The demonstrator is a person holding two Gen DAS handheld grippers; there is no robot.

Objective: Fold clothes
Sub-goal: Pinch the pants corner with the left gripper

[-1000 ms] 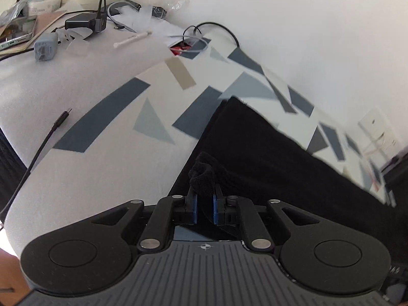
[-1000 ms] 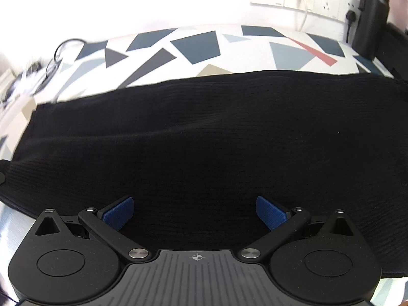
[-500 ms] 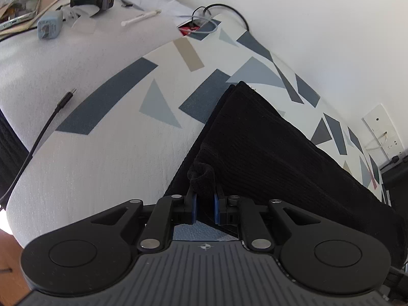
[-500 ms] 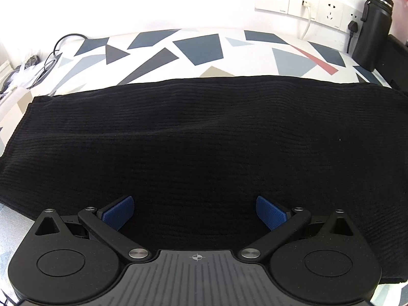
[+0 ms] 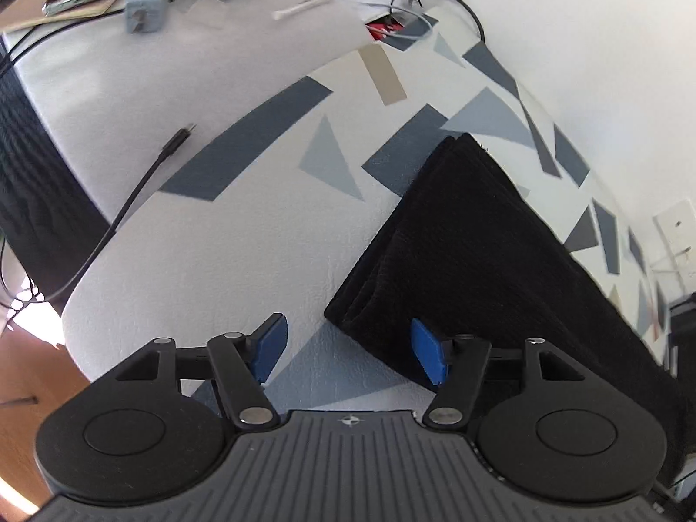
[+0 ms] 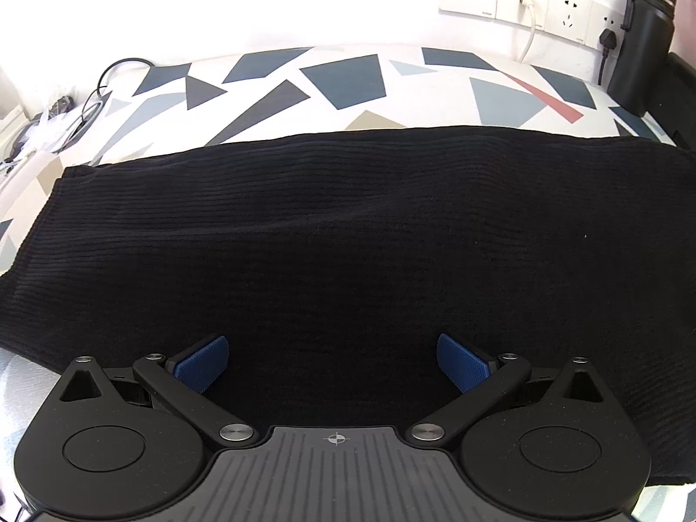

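Observation:
A black ribbed garment [image 6: 348,226] lies folded in a long band across a white cloth with grey and blue triangles [image 6: 343,78]. In the left wrist view its layered left end [image 5: 470,235] rests flat, the near corner just ahead of my left gripper [image 5: 350,348]. That gripper's jaws are opening, and only the patterned cloth shows between the blue pads [image 5: 272,343]; the right pad stands at the garment's edge. My right gripper [image 6: 332,363] hovers open over the garment's near edge, nothing pinched between its pads.
Beyond the garment's left end lie a black cable [image 5: 143,182], a grey plug adapter [image 5: 145,8], a white stick [image 5: 304,5] and other clutter. Wall sockets [image 6: 535,4] and a black flask [image 6: 644,43] stand at the far right. A wooden floor [image 5: 26,369] shows past the table's corner.
My left gripper let go of the bunched garment corner, which now lies flat, and its pads spread apart. The left view rolled and drew back a little. The right gripper stayed put.

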